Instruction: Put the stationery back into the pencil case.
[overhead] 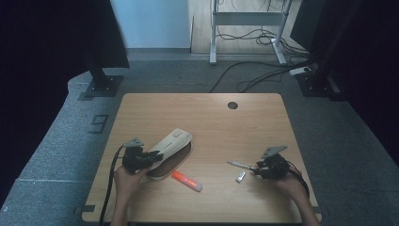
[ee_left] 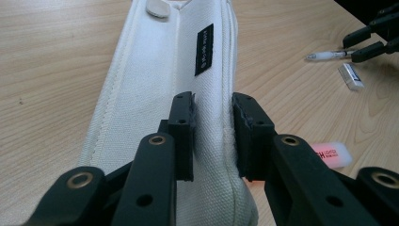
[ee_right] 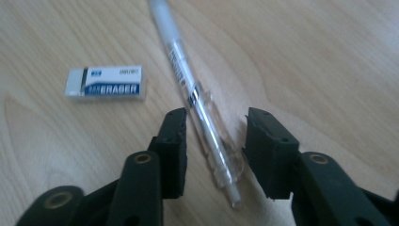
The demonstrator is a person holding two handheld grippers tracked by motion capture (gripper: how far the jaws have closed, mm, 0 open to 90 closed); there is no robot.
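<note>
Left tongs (ee_left: 212,136) pinch the white pencil case (ee_left: 174,89), steadying it; right tongs (ee_right: 214,155), spread, straddle a clear pen (ee_right: 197,101) on the worktop (overhead: 211,122), ready to grip.

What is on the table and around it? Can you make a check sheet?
Surface: wooden table, with a round hole near the far edge.
Job's things: white pencil case; clear pen.
Clutter: eraser; orange highlighter.
Grippers: left gripper has its jaws shut on the pencil case; right gripper has its jaws on either side of the pen, a gap on both sides.
Cables: one trails from each gripper; more lie on the floor beyond the table.
Surroundings: grey carpet, dark stands, a desk frame.
</note>
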